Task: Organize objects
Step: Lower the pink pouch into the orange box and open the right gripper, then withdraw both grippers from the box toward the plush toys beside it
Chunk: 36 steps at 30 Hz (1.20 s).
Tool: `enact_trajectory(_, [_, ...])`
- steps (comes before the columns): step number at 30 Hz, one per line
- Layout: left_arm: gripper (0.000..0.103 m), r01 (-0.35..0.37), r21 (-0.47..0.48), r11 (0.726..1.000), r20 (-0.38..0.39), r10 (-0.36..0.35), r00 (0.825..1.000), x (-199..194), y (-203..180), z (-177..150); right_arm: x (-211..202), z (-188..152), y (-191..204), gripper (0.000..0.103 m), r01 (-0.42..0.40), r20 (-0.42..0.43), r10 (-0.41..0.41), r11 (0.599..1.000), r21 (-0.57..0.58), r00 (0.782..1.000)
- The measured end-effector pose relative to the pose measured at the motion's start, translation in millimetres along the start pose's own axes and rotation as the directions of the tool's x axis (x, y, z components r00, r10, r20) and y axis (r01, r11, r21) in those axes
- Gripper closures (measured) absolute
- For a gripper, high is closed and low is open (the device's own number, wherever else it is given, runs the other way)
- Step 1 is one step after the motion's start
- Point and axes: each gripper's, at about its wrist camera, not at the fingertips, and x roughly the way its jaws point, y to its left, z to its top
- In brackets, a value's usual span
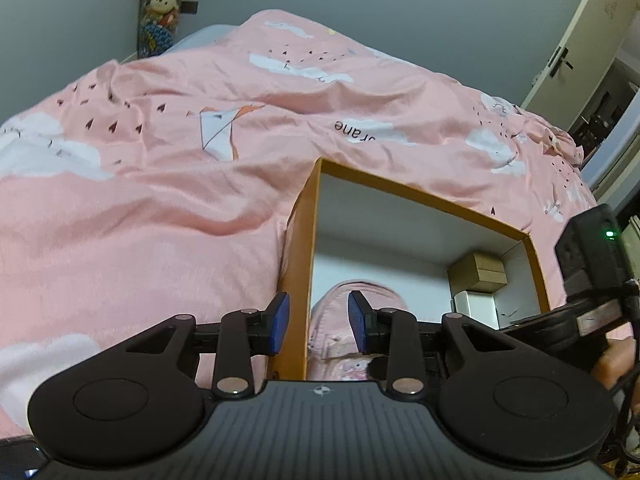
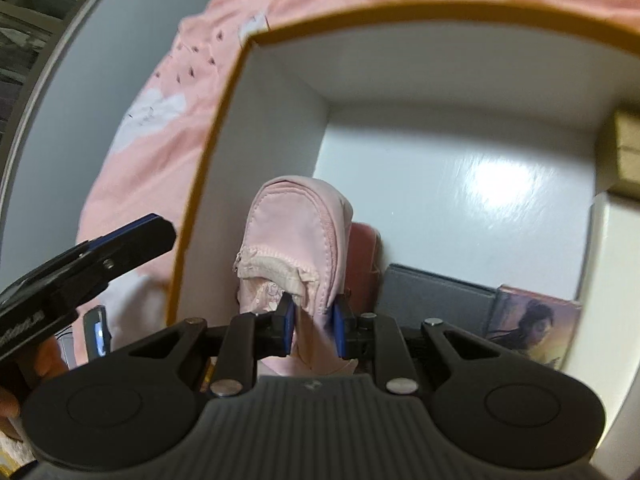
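Observation:
An orange-rimmed box with a white inside lies on a pink bedspread; it also shows in the right wrist view. My right gripper is shut on a pink zip pouch and holds it inside the box by its left wall. The pouch also shows in the left wrist view. My left gripper is open and straddles the box's left wall, empty. It appears in the right wrist view at the left.
Inside the box are a brown carton, a white box, a grey case, a picture card and a red item. The bedspread surrounds the box. A door stands at right.

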Motion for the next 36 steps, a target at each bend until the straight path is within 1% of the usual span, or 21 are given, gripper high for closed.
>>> enact_trajectory(7, [0.066, 0.014, -0.025, 1.000, -0.015, -0.015, 1.000, 6.8, 8.0, -4.4, 22.2, 5.1, -4.1, 0.082, -0.002, -0.044, 0.003, 0.999, 0.037, 0.999])
enact_trajectory(13, [0.066, 0.009, -0.025, 1.000, -0.020, -0.010, 1.000, 10.6, 8.0, -7.6, 35.2, 5.4, -2.6, 0.081, 0.034, -0.048, -0.033, 0.999, 0.020, 0.998])
enact_trajectory(14, [0.066, 0.004, -0.023, 1.000, -0.016, -0.004, 1.000, 10.3, 7.2, -8.3, 35.8, 4.7, -1.8, 0.079, 0.041, -0.045, -0.040, 0.999, 0.016, 0.998])
enact_trajectory(16, [0.066, -0.008, -0.010, 1.000, -0.004, 0.008, 1.000, 7.5, 4.1, -9.2, 34.8, 5.2, 1.7, 0.069, 0.063, -0.030, -0.063, 0.998, -0.014, 0.998])
enact_trajectory(17, [0.066, -0.013, -0.003, 1.000, 0.005, 0.013, 1.000, 4.9, 2.5, -9.5, 33.1, 3.7, 6.9, 0.064, 0.081, -0.013, -0.082, 0.995, -0.050, 0.997])
enact_trajectory(19, [0.066, -0.021, 0.011, 1.000, 0.023, 0.021, 1.000, -2.2, -1.5, -10.2, 30.3, 0.4, 16.1, 0.060, 0.121, 0.014, -0.120, 0.987, -0.110, 0.993])
enact_trajectory(20, [0.066, -0.028, 0.018, 0.999, 0.034, 0.027, 0.999, -6.8, -4.1, -10.6, 27.7, -1.4, 21.0, 0.056, 0.136, 0.027, -0.134, 0.982, -0.134, 0.991])
enact_trajectory(21, [0.066, -0.034, 0.027, 0.999, 0.047, 0.033, 0.998, -12.0, -6.6, -11.5, 24.0, -2.9, 24.7, 0.052, 0.152, 0.046, -0.147, 0.977, -0.150, 0.988])
enact_trajectory(24, [0.066, -0.038, 0.067, 0.997, 0.086, 0.032, 0.996, -32.8, -16.3, -16.8, 1.3, -11.9, 38.9, 0.052, 0.205, 0.131, -0.182, 0.958, -0.199, 0.975])
enact_trajectory(26, [0.066, -0.029, 0.101, 0.995, 0.105, 0.018, 0.994, -47.8, -24.4, -25.0, -20.5, -23.3, 46.0, 0.052, 0.211, 0.188, -0.171, 0.953, -0.216, 0.967])
enact_trajectory(29, [0.065, -0.015, 0.138, 0.990, 0.108, 0.000, 0.994, -64.8, -35.7, -39.8, -56.4, -49.3, 51.0, 0.051, 0.213, 0.256, -0.152, 0.950, -0.228, 0.955])
enact_trajectory(31, [0.065, 0.006, 0.154, 0.988, 0.097, -0.021, 0.995, -72.8, -40.6, -50.3, -78.2, -71.2, 54.3, 0.050, 0.204, 0.287, -0.131, 0.949, -0.242, 0.949])
enact_trajectory(33, [0.065, 0.024, 0.151, 0.988, 0.068, -0.035, 0.997, -75.4, -43.3, -60.2, -93.4, -91.0, 57.6, 0.048, 0.200, 0.297, -0.121, 0.947, -0.253, 0.947])
enact_trajectory(36, [0.065, 0.072, 0.145, 0.987, -0.013, -0.071, 0.997, -71.4, -46.6, -75.9, -102.2, -117.1, 56.4, 0.048, 0.220, 0.278, -0.151, 0.947, -0.236, 0.949])
